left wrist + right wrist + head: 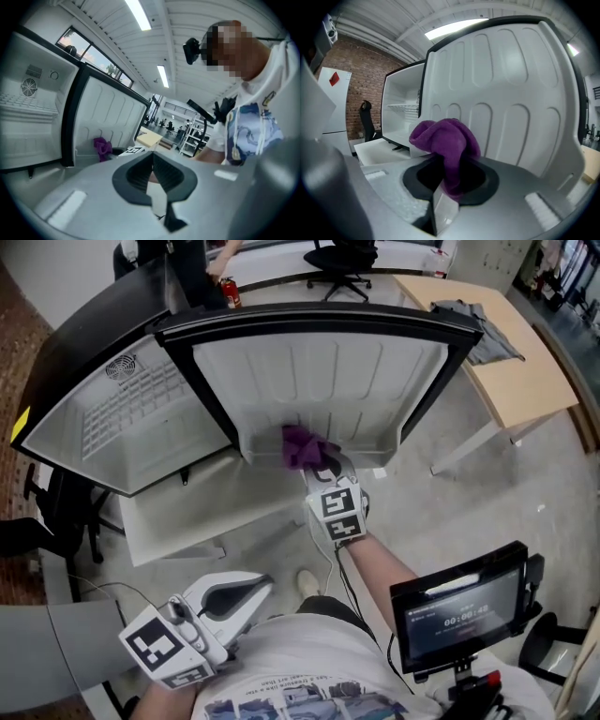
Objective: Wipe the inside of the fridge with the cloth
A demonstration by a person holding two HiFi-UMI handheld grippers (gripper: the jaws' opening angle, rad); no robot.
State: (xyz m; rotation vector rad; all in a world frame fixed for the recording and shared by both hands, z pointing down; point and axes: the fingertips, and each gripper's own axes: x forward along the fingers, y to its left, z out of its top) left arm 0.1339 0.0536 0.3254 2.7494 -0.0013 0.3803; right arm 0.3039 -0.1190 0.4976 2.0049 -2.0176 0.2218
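The grey floor carries the fridge, which stands with its door open. 1 white flat panel lies on the floor just beside the fridge. At the right stands 1 wooden tabletop, and 1 piece of grey crumpled fabric lies on its far corner. Farther back, 1 black office chair stands on the floor.

1. Cloth: purple, bunched into a lump, pinched between the right gripper jaws, low against the door's inner liner.
2. Fridge: black shell, white interior, wire shelf; door open, liner white and ribbed.
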